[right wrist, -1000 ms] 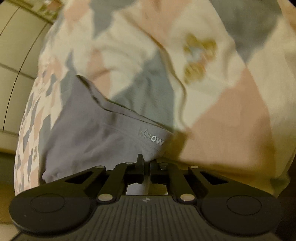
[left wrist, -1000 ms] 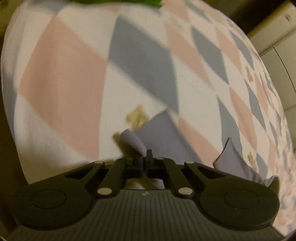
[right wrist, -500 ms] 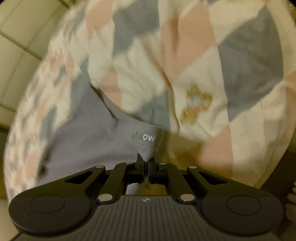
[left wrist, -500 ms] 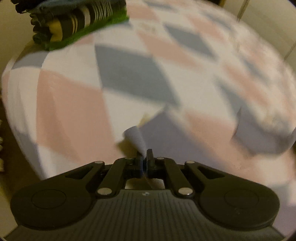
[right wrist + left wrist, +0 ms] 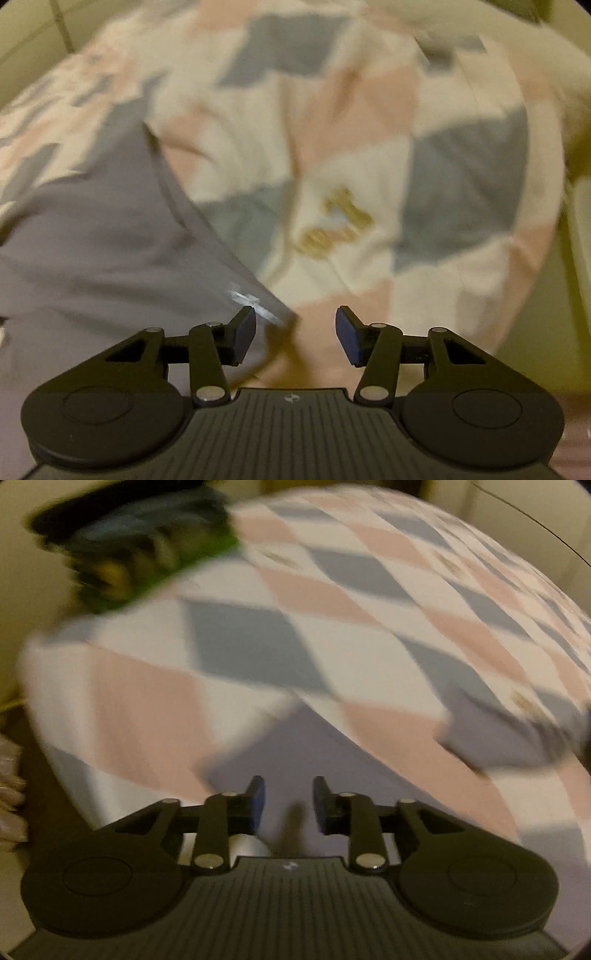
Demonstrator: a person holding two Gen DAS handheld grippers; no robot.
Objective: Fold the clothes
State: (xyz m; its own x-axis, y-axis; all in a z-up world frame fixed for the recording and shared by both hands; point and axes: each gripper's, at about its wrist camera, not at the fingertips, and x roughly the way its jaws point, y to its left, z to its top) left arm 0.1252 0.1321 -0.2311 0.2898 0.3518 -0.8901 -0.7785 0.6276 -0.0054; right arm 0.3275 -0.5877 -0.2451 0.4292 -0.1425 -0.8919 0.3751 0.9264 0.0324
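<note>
Bed w/ quilted cover in pink, grey-blue & white diamond patchwork – fills both views, blurred. Small gold embroidered motif stitched on white patch. Flat lavender-grey cloth garment lies directly on cover, spread out; white printed lettering near its hem corner. Same garment in left view, far end lying apart. Blurred pile of folded clothes, dark blue, striped & green, at far bed corner.

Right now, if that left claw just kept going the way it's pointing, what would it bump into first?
Most likely the grey garment lying on the checked bedcover. The left claw points down at it, jaws opening with nothing gripped. The picture is blurred, so depth is uncertain.
</note>
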